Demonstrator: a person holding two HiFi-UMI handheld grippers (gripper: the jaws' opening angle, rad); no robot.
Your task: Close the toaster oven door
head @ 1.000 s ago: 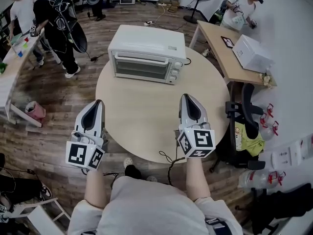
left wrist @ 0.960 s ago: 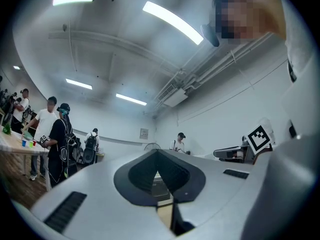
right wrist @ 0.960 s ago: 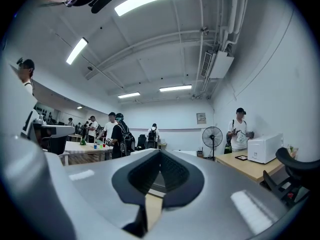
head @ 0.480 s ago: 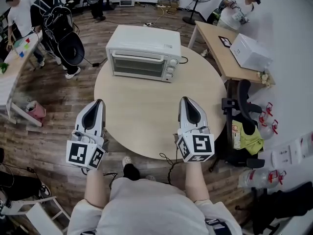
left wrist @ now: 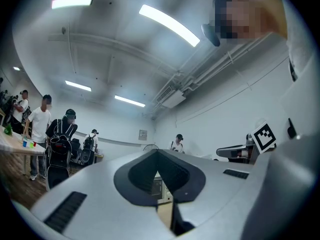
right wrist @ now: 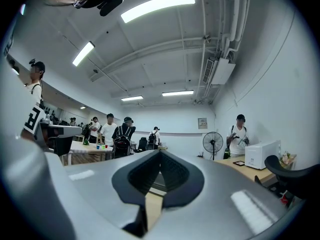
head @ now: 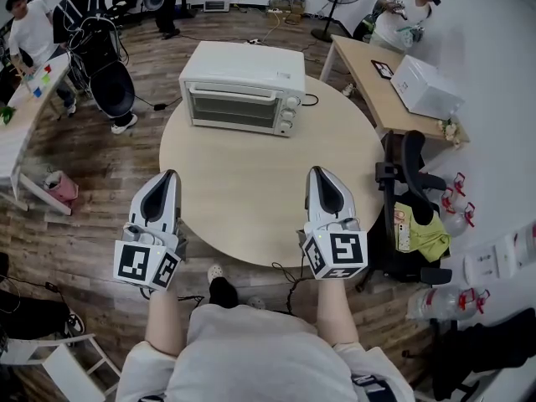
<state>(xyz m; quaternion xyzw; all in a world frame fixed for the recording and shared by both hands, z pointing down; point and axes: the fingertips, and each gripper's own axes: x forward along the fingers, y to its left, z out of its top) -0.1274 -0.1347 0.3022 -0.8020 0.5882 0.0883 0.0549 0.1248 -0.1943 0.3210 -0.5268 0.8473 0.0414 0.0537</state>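
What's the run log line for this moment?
toaster oven: on round table, door looks closed | left tongs: shut, empty, at near table edge | right tongs: shut, empty, short of oven

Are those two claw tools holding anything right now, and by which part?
Nothing is held. The left gripper and the right gripper both have their jaws together and empty, well short of the toaster oven across the round table.
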